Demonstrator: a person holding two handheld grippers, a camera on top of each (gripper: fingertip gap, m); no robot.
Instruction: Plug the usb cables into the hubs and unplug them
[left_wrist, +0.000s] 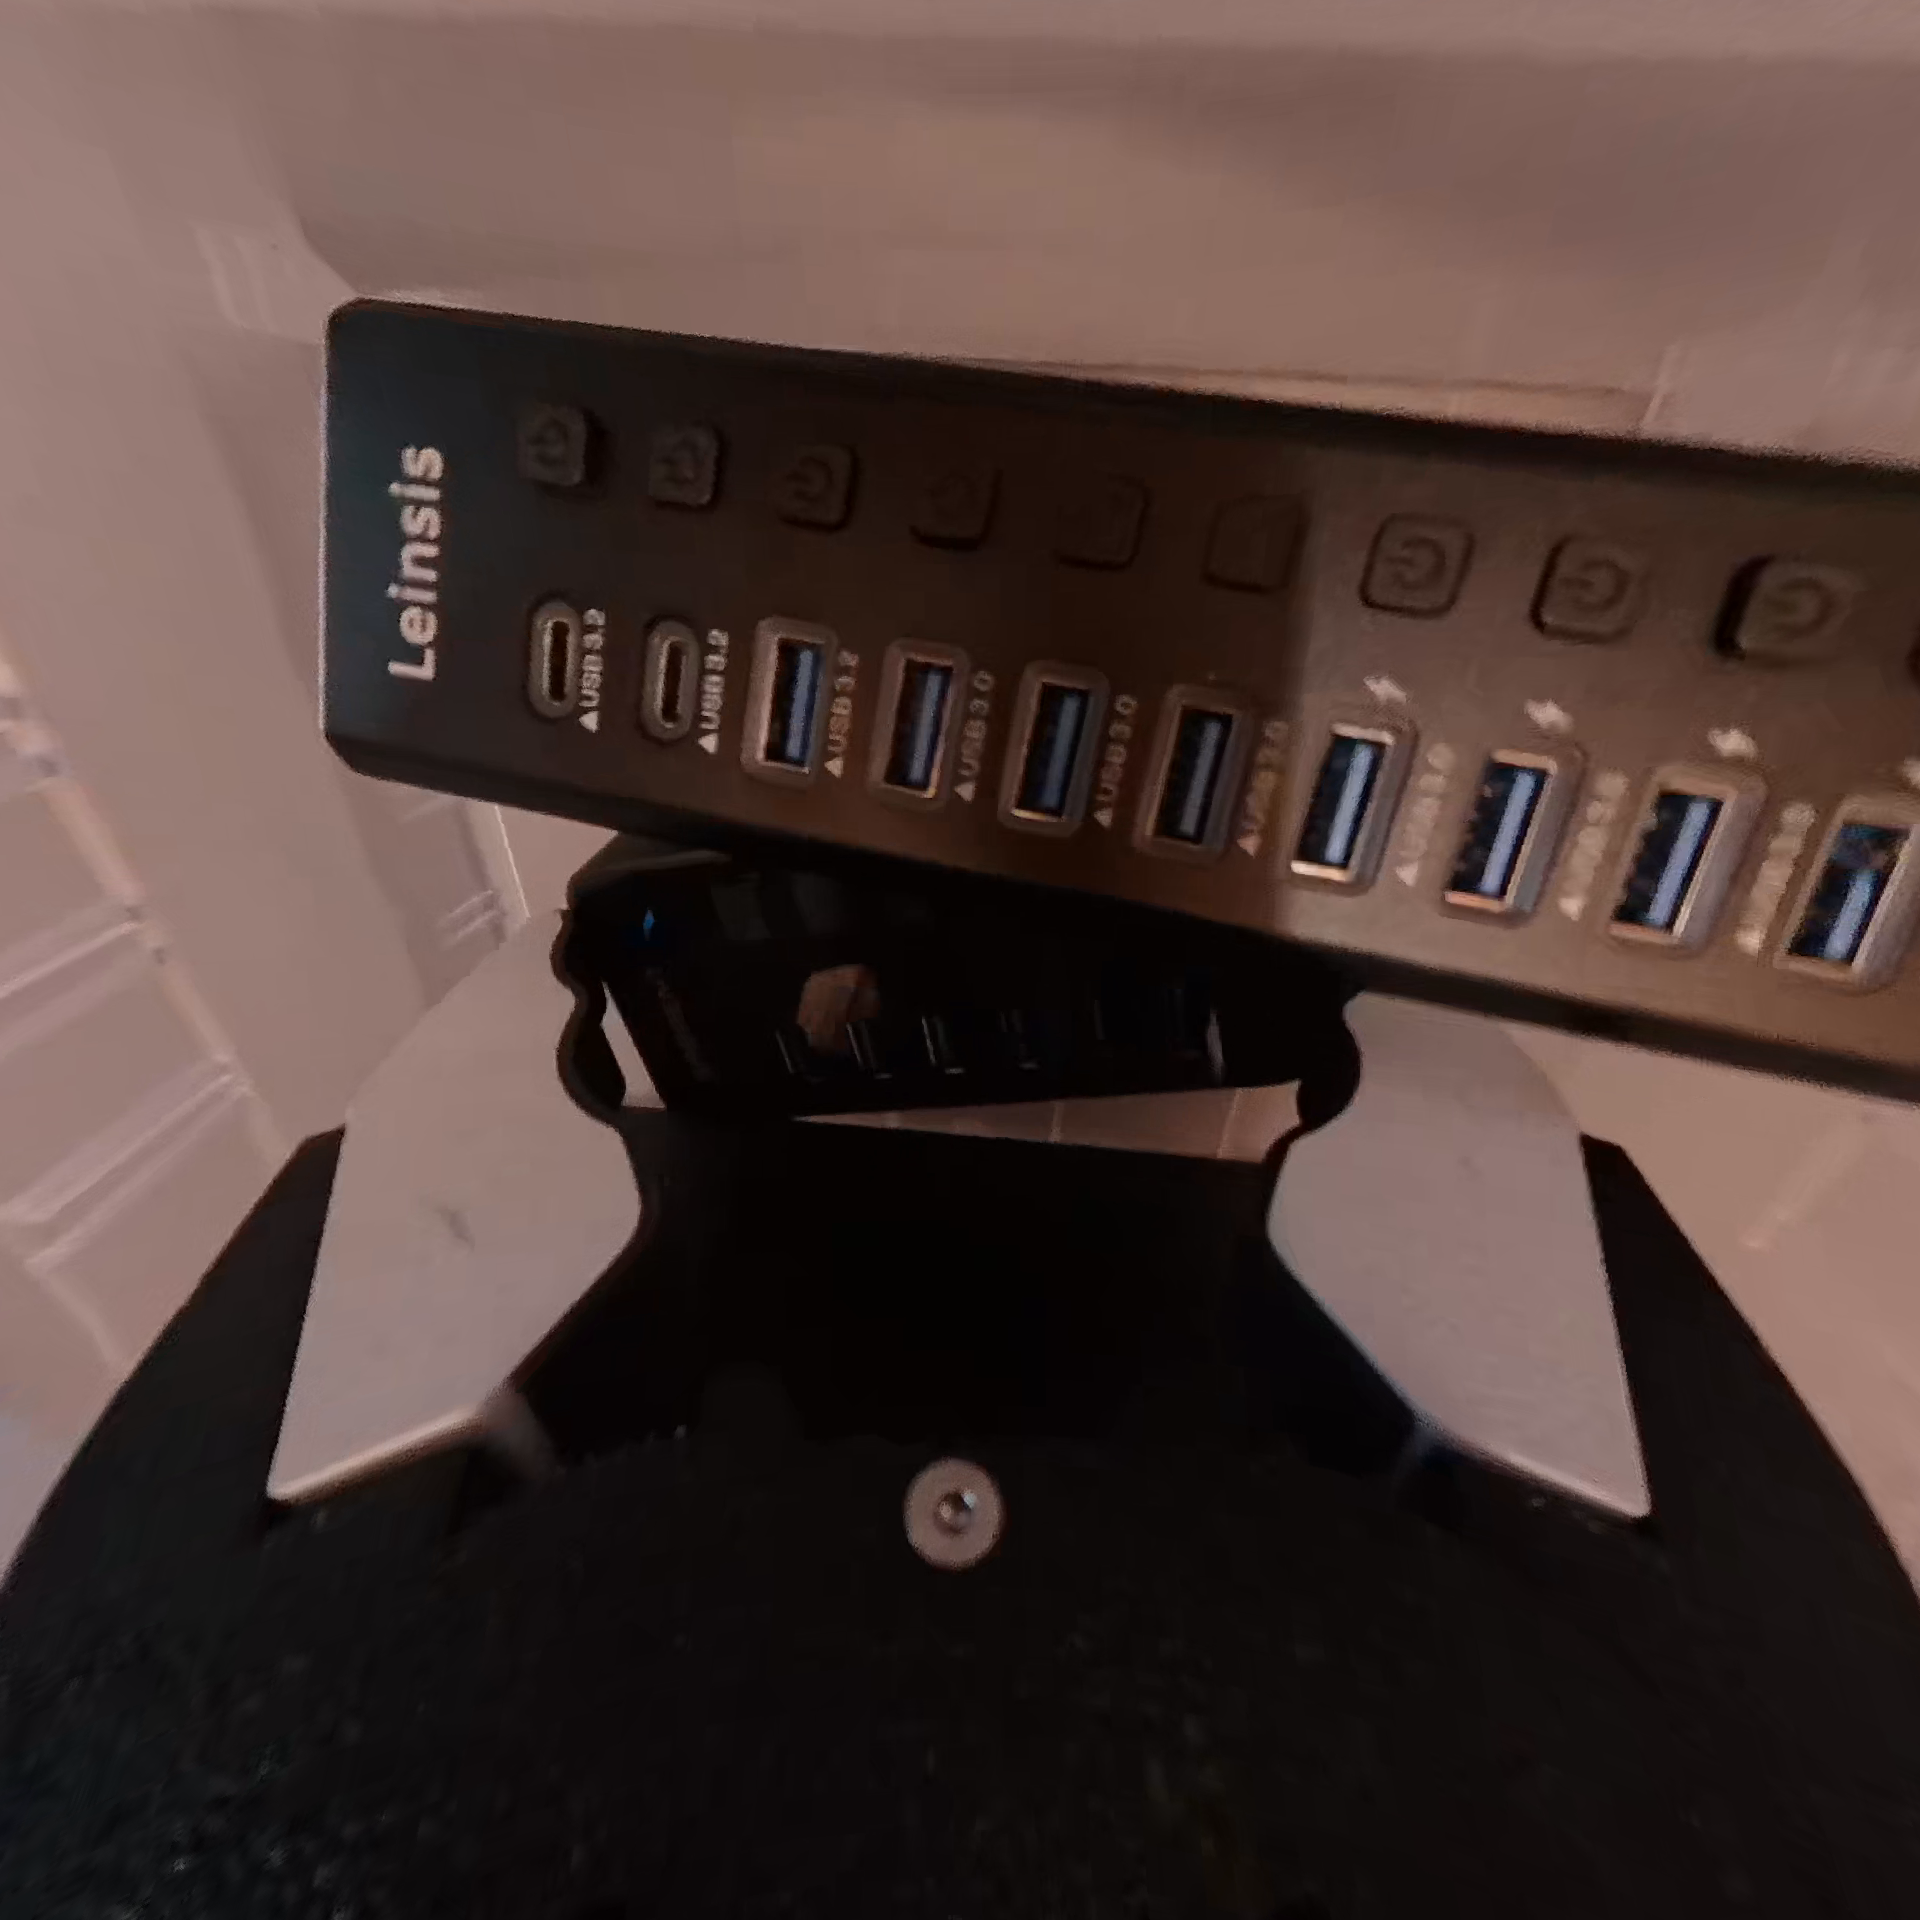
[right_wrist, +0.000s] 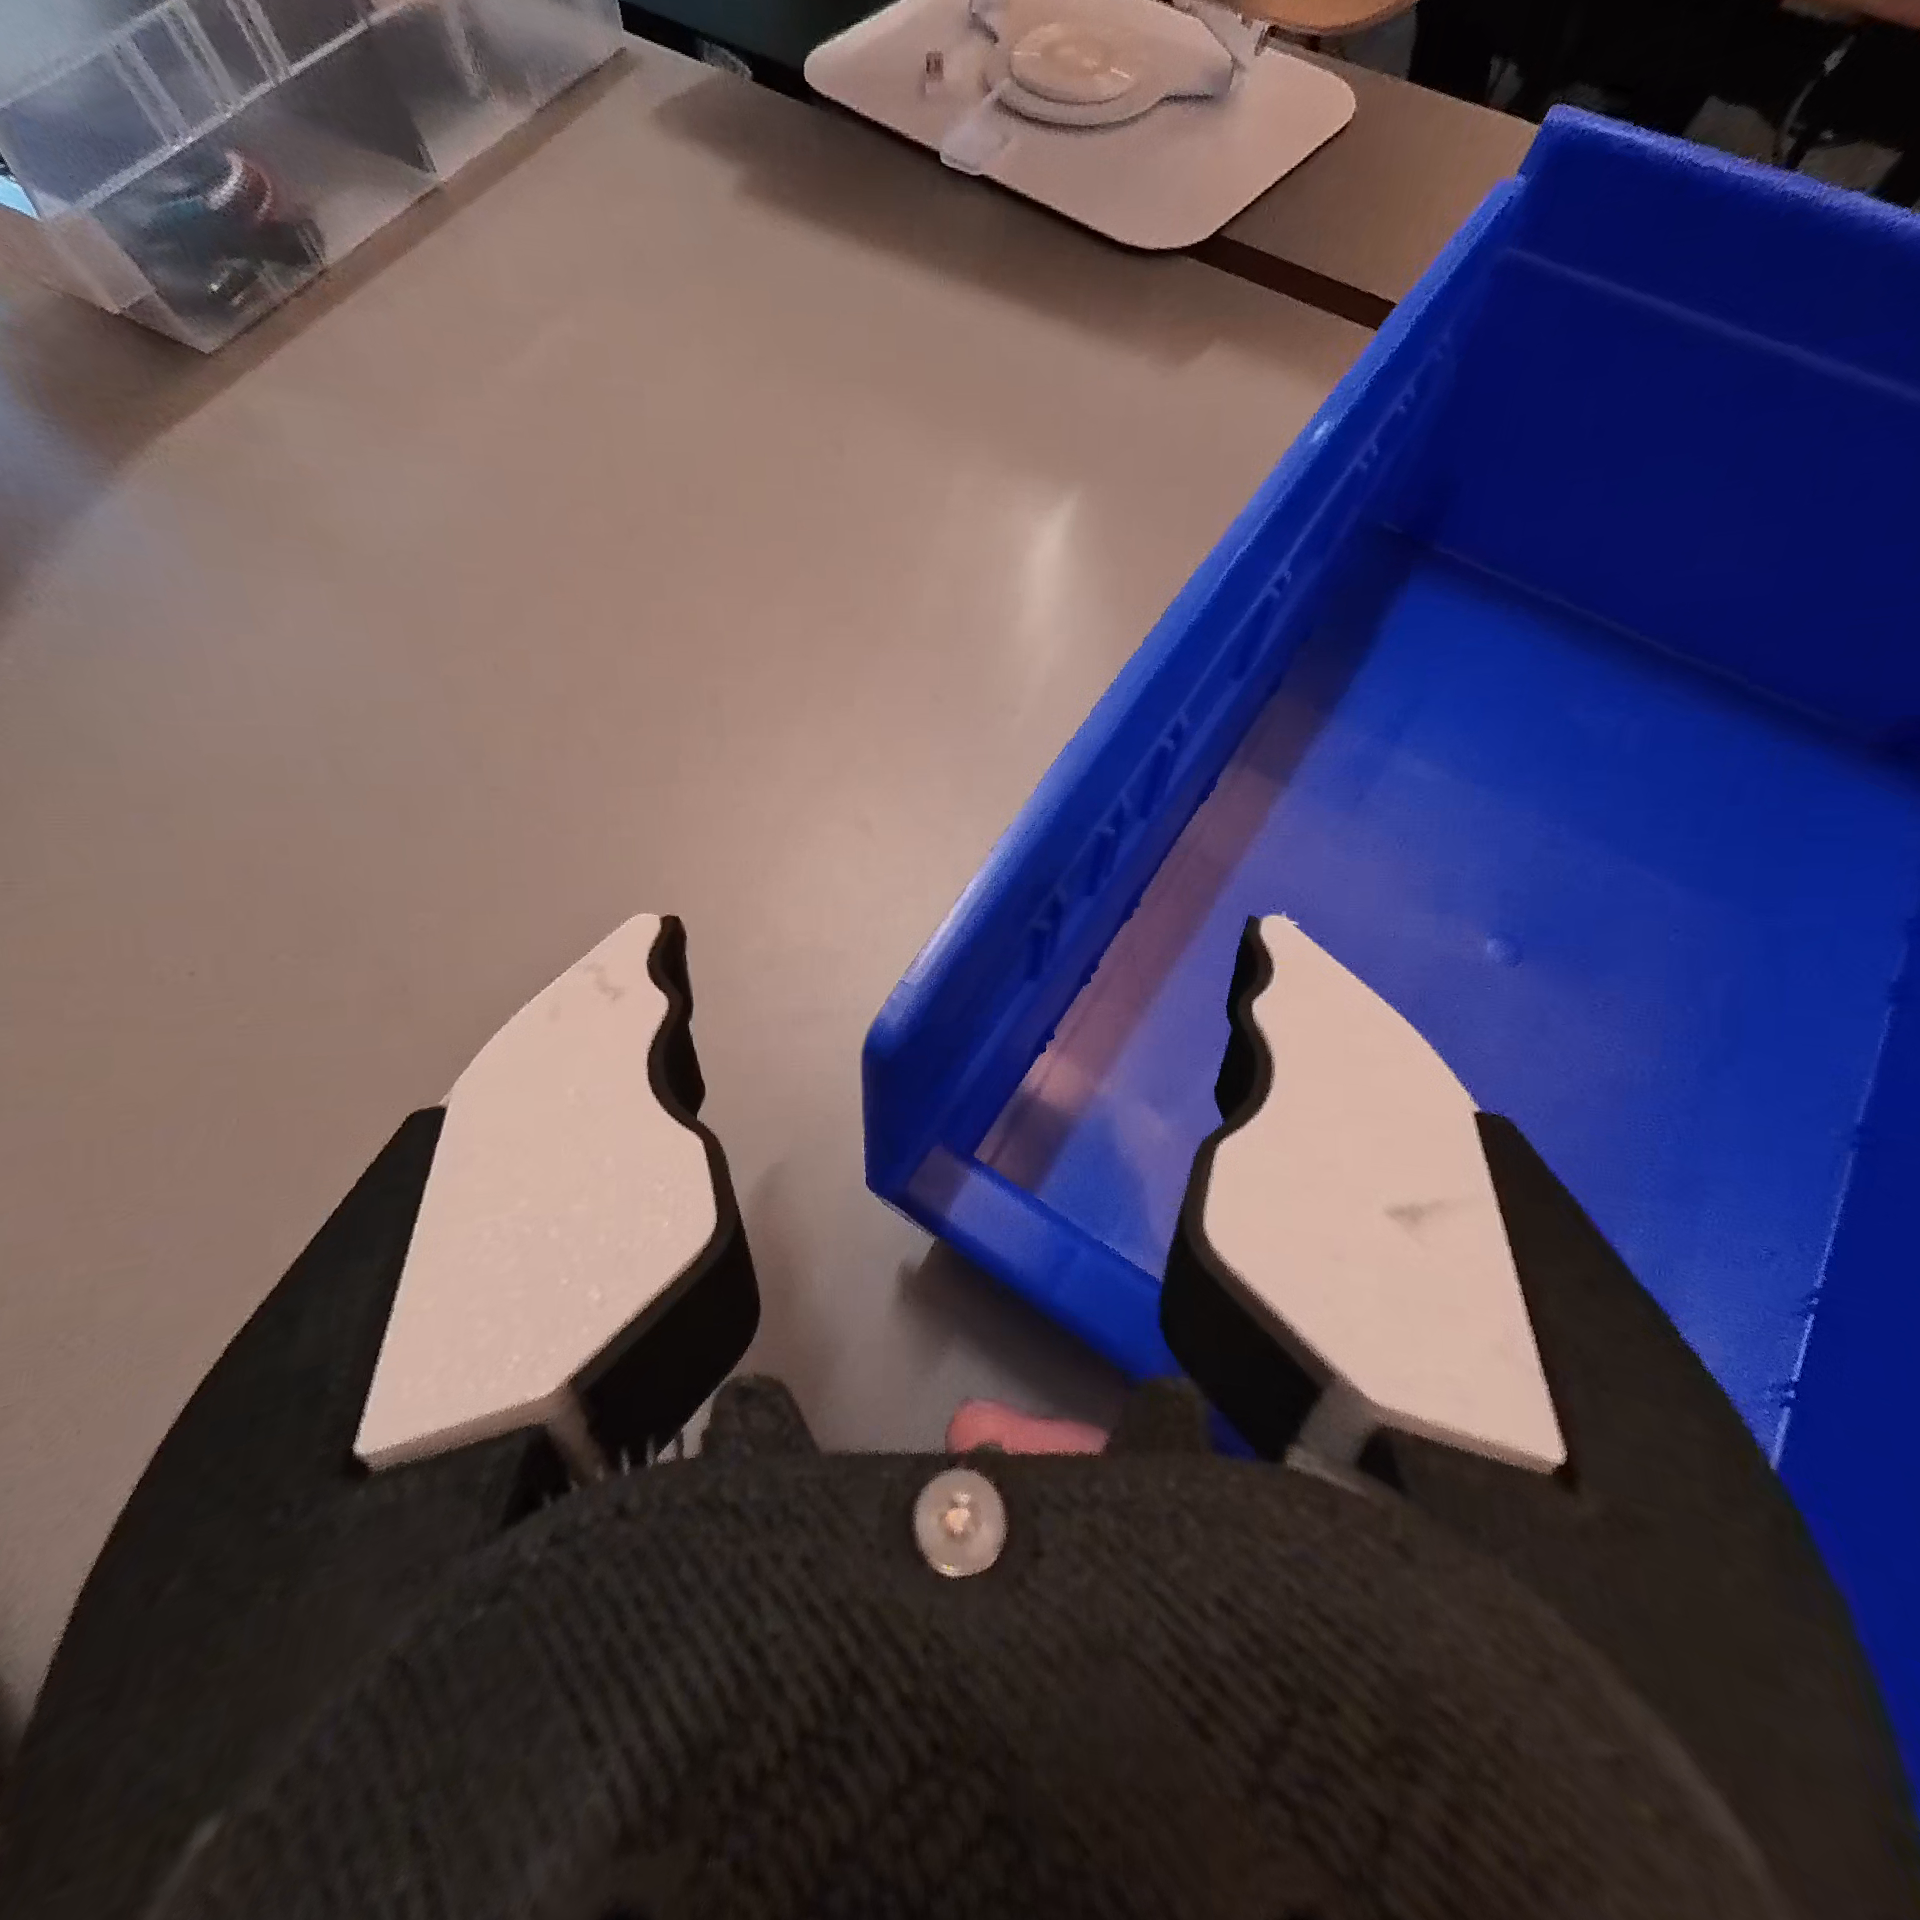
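A grey-brown tabletop (right_wrist: 540, 582) fills most of my right wrist view, glossy enough to catch a pale streak of light near the middle. A clear plastic organizer (right_wrist: 260, 156) with dark odds and ends inside sits at the upper left of the frame, a pale mat (right_wrist: 1195, 177) carrying a round white object lies at the top centre, and a blue bin (right_wrist: 1538, 831) runs down the right side, its floor bare.

My right gripper (right_wrist: 961, 997) hangs over the bin's near corner with its fingers spread wide and nothing between them.

In my left wrist view, pale walls and surfaces surround the scene, soft with blur. A long black hub (left_wrist: 1091, 644) crosses the frame, its long axis slanting from the upper left down to the right edge, where it runs out of view. Its port face is turned toward the camera, a row of buttons above a row of sockets, none with a cable in it.

Below it, my left gripper (left_wrist: 956, 1049) is closed on a smaller black hub (left_wrist: 904, 997), which lies across the fingertips, its own row of ports facing up. The big hub overlaps its top edge; I cannot tell whether the two touch.
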